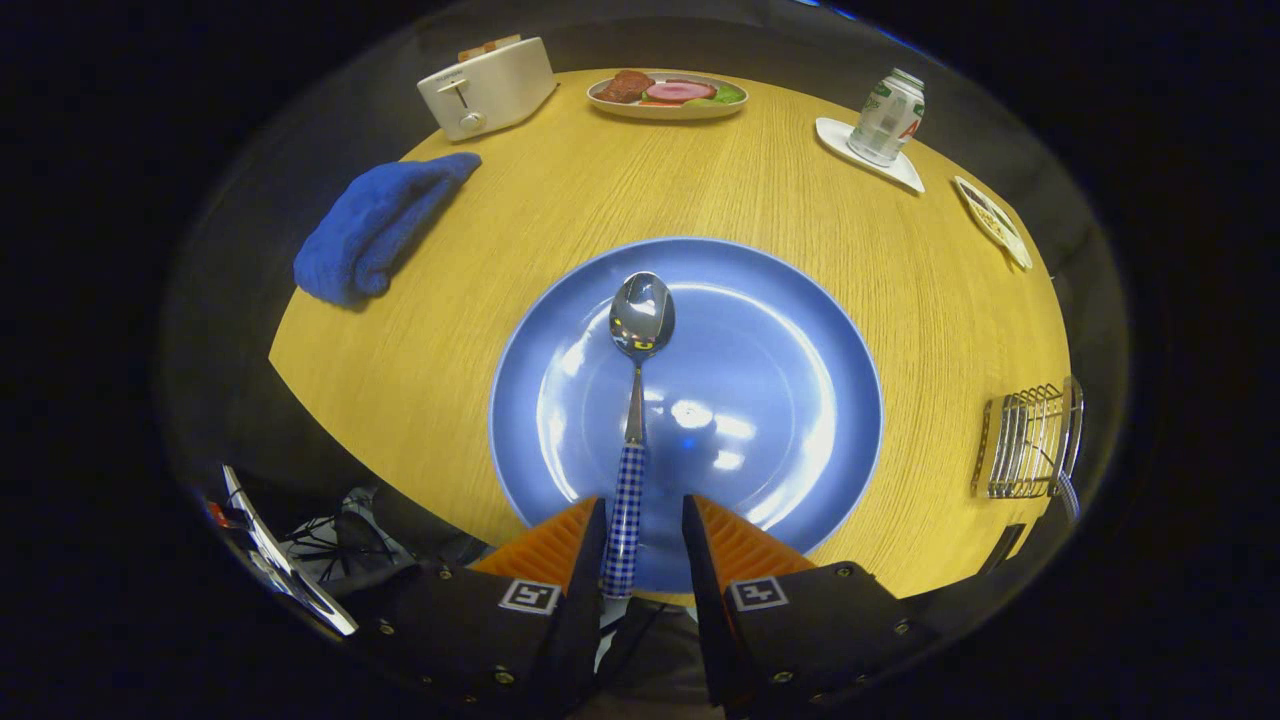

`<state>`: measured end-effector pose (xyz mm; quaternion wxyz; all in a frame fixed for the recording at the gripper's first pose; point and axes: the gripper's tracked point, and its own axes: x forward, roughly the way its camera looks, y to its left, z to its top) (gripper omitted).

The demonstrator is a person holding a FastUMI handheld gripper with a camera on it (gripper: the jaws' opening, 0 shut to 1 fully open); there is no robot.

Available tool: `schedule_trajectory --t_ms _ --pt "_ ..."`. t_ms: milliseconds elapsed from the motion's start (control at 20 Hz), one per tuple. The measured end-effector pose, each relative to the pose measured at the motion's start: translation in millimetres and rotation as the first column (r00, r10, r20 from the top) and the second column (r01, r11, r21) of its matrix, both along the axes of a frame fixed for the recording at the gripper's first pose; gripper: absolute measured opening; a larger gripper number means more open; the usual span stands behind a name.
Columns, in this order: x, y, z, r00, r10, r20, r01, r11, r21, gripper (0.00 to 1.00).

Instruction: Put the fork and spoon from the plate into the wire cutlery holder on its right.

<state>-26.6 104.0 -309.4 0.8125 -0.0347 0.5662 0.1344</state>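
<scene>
The tool (645, 525) sits low over the near rim of the plate, its fingers narrowed around the checked handle of the spoon (638, 400). The handle lies against the left finger, while a slim gap shows on the right, so I cannot tell whether both fingers press on it yet. Coming in along the handle's line makes sense: it is the slender end, easy to pinch, and the bowl stays clear.

The desk (480, 300) is a round wooden top. On it, the blue plate (800, 400) lies just ahead of the fingers, with the spoon running from its middle back to the near rim, bowl away from the tool. No fork is visible on the plate. The wire cutlery holder (1030, 440) stands to the plate's right, well apart from it, near the desk's edge; I cannot make out what it holds.

Farther off lie a blue cloth (375, 225), a toaster (487, 85), a dish of food (667, 95) and a can (888, 115) on a coaster.
</scene>
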Motion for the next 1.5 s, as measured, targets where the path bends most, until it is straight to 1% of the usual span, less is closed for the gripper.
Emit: schedule_trajectory --t_ms 100,150,200,250,300,400,550,700,900,1000,1300,1400,1500 --pt "-1 2 -6 0.999 0.021 -0.027 -0.021 1.0 -0.008 0.47" --pt "-5 -2 0 0.999 0.029 -0.029 -0.029 0.999 -0.021 0.47" --pt "0 -2 2 1.0 0.013 -0.019 -0.013 1.0 -0.009 0.04" --pt "-1 2 -9 0.999 0.028 -0.037 -0.029 0.999 -0.021 0.04" --pt "1 1 -7 0.998 0.049 -0.039 -0.051 0.998 -0.033 0.05" --pt "2 -2 -4 0.996 0.069 -0.049 -0.071 0.996 -0.044 0.05" --pt "3 -12 9 0.993 0.107 -0.048 -0.11 0.991 -0.075 0.04" --pt "-7 -25 21 0.987 0.144 -0.074 -0.15 0.985 -0.089 0.04" --pt "-23 -59 44 0.982 0.154 -0.107 -0.167 0.978 -0.124 0.04" --pt "-28 -82 56 0.985 0.132 -0.113 -0.148 0.978 -0.146 0.04" --pt "-43 -149 83 0.991 0.018 -0.136 -0.045 0.98 -0.193 0.04" --pt "-46 -176 87 0.987 -0.011 -0.158 -0.022 0.979 -0.205 0.04" --pt "-52 -200 92 0.98 -0.064 -0.186 0.027 0.981 -0.194 0.05"
